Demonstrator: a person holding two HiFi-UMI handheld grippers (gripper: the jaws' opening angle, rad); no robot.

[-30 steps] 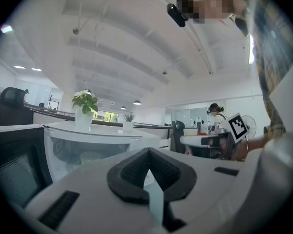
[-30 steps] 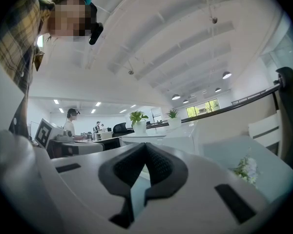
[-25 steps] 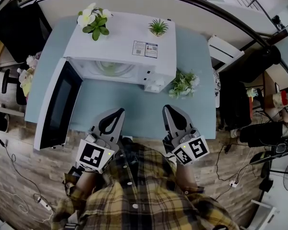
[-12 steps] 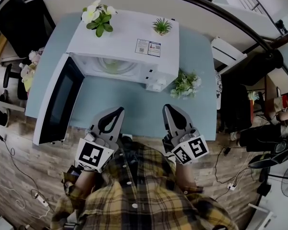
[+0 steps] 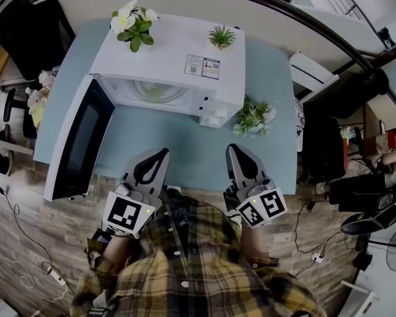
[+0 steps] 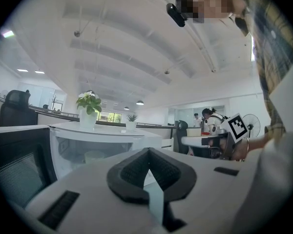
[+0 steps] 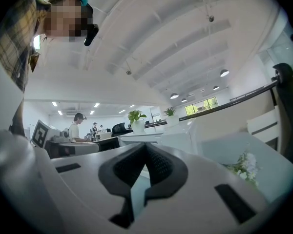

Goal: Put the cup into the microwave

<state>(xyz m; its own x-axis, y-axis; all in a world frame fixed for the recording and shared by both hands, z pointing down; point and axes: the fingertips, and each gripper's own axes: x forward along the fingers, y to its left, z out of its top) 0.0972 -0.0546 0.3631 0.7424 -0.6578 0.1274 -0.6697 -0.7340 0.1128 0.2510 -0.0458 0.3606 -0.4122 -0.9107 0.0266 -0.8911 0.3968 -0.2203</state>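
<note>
White microwave [image 5: 168,58] is standing with its door [image 5: 79,140] hanging open, so reaching inside is easy; a pale cup [image 6: 94,156] seems to be sitting in there (hard to tell). Left gripper [image 5: 160,156] and right gripper [image 5: 232,152] are waiting by the worktop [image 5: 185,144], fingers pressed together, holding nothing.

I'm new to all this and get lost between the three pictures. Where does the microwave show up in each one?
Head view: the microwave is at top centre, with its door swung open to the left.
Left gripper view: the microwave sits left of centre, just above the jaws.
Right gripper view: the microwave is near the centre, small, just above the jaws.
Shared landmark: the white-flowered plant standing on top of it.
</note>
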